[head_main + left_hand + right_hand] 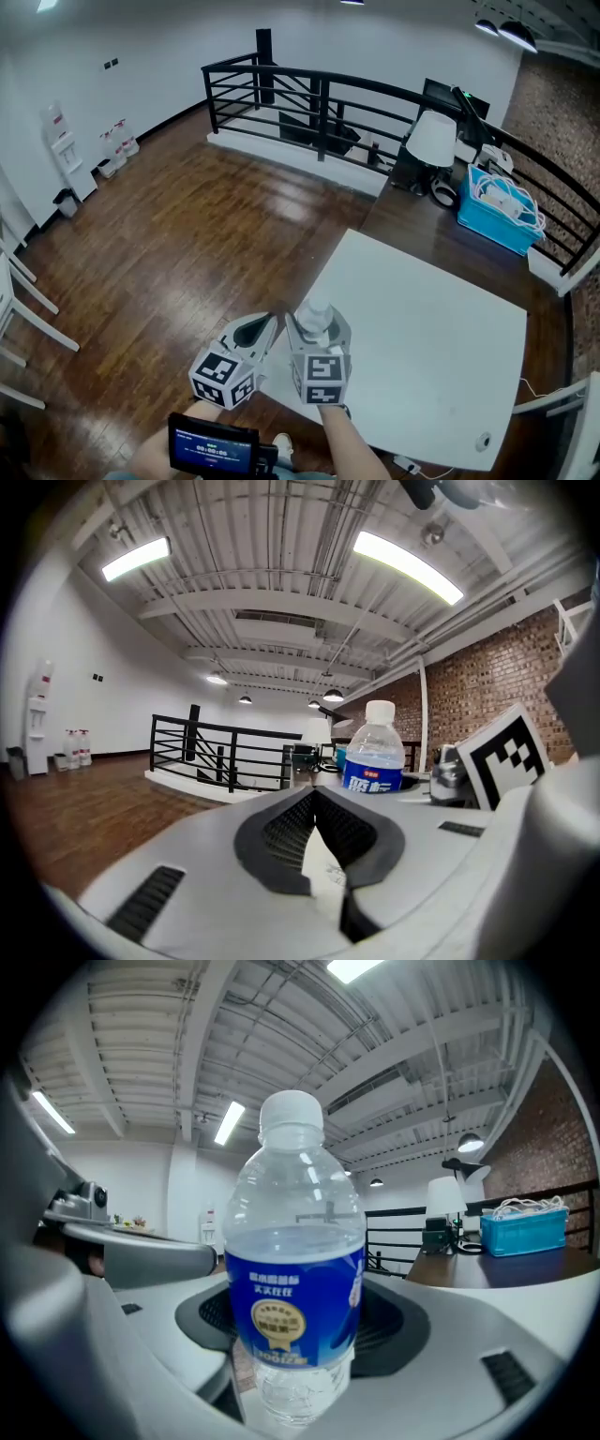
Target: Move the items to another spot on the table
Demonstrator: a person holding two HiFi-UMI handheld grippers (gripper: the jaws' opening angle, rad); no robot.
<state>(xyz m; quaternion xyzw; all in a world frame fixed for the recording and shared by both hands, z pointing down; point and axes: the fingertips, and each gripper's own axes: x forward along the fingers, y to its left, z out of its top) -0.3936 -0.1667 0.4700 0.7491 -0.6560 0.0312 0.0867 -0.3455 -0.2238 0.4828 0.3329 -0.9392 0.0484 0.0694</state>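
Left hand-held gripper [314,797]: jaws together, dark pads meeting at the tips, nothing between them. It sits just beside the right one, off the near left corner of the bench [422,319].

Bottle [295,1269]: small clear plastic water bottle with a white screw cap [292,1110] and a blue label [295,1307]. It is upright at the bench's near left corner, between the jaws of the right hand-held gripper [305,1327]. Cannot tell whether its base rests on the bench or hangs just above it.

Right hand-held gripper: jaws part-way open, set to the bottle's width, with the pads against the labelled lower body on both sides. I read this as a grip on the bottle.

Handling (judgement):
- The water line is near the top of the label, with air above. Expect moderate weight, carried low, with some slosh if swung.
- The wall is thin and will give under a hard squeeze, so use firm pressure, not crushing.
- The label film looks smooth, so the bottle may slip downward or twist in the pads if the grip is light.
- Best hold is the straight labelled section, which is the widest and stiffest while full. Avoid the tapering shoulder and the cap.
- Keep it upright in transit. It is not fragile, but a tall narrow bottle tips easily when set down.

Rest of the bench: bare white surface to the right, room for a new spot.
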